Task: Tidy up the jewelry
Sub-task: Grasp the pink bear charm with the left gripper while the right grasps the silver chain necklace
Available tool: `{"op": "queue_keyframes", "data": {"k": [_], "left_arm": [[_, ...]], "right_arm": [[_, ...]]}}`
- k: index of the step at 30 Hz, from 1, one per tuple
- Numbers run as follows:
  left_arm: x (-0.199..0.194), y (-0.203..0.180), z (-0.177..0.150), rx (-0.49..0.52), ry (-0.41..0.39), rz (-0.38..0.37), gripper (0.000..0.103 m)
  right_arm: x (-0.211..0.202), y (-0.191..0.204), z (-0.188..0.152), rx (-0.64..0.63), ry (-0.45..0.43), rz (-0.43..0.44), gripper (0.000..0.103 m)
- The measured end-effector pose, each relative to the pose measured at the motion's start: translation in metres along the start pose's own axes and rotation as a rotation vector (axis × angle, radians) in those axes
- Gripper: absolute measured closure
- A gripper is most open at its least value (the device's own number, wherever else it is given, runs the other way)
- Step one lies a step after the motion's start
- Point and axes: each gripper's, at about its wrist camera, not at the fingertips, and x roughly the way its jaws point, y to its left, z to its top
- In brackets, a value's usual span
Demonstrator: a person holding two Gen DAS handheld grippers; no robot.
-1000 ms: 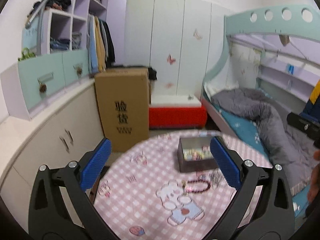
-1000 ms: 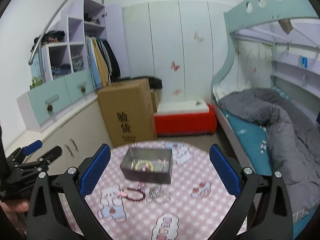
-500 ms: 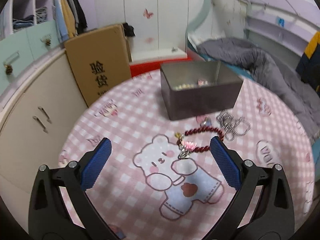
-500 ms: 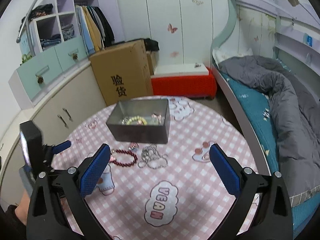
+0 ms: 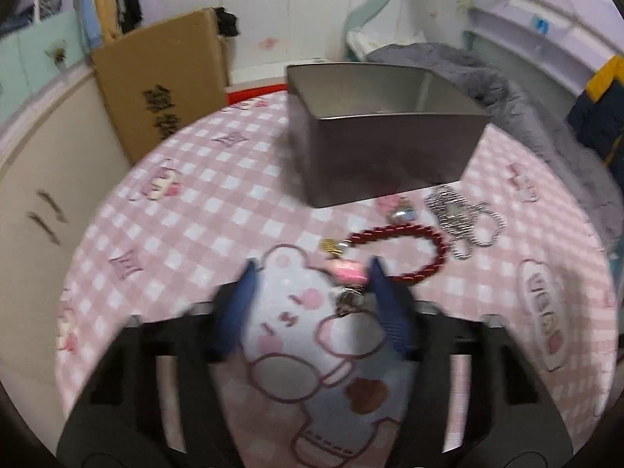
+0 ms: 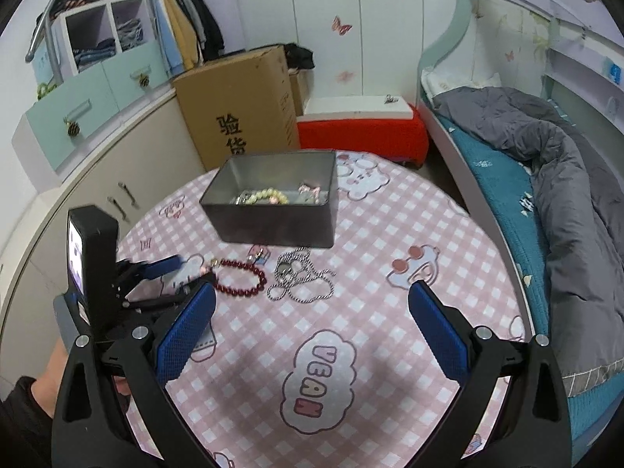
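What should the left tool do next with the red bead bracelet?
Probably close the left tool on the pink charm of the red bead bracelet. The charm lies between the half-open fingers, nearer the right one, and the bracelet is flat on the tablecloth in front of the tin box, not yet gripped.

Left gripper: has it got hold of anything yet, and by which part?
Nothing held. The left gripper is open, its fingers either side of the red bead bracelet's pink charm, not closed on it. The right gripper is open too.
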Motion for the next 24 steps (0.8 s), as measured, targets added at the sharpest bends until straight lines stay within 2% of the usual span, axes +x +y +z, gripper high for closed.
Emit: {"op": "queue_keyframes", "data": {"k": [1,5,10,15,17,20,22,24], "left_arm": [[0.001,0.0,0.001,0.003,0.003,-0.006,0.072],[-0.002,0.0,-0.002,0.001,0.008,-0.035,0.085],[-0.01,0.01,-0.009,-0.042,0.001,-0.033,0.087],[-0.019,0.024,-0.013,-0.077,-0.009,-0.021,0.087],[-0.02,0.027,-0.014,-0.084,-0.009,-0.013,0.087],[-0.023,0.028,-0.014,-0.09,-0.012,-0.014,0.087],[-0.024,0.028,-0.014,-0.09,-0.015,-0.017,0.088],[-0.027,0.028,-0.013,-0.087,-0.02,-0.019,0.089]], "right_arm": [[0.004,0.001,-0.001,-0.003,0.012,0.005,0.008],[0.017,0.0,-0.008,0.003,0.047,0.01,0.008],[0.035,-0.005,-0.016,0.026,0.081,0.031,0.008],[0.052,0.005,-0.016,-0.011,0.085,0.066,0.008],[0.063,0.007,-0.012,-0.02,0.082,0.064,0.012],[0.088,0.008,-0.004,-0.047,0.089,0.028,0.025],[0.104,0.007,0.0,-0.052,0.102,0.017,0.039],[0.118,0.007,0.004,-0.061,0.109,0.009,0.046]]}}
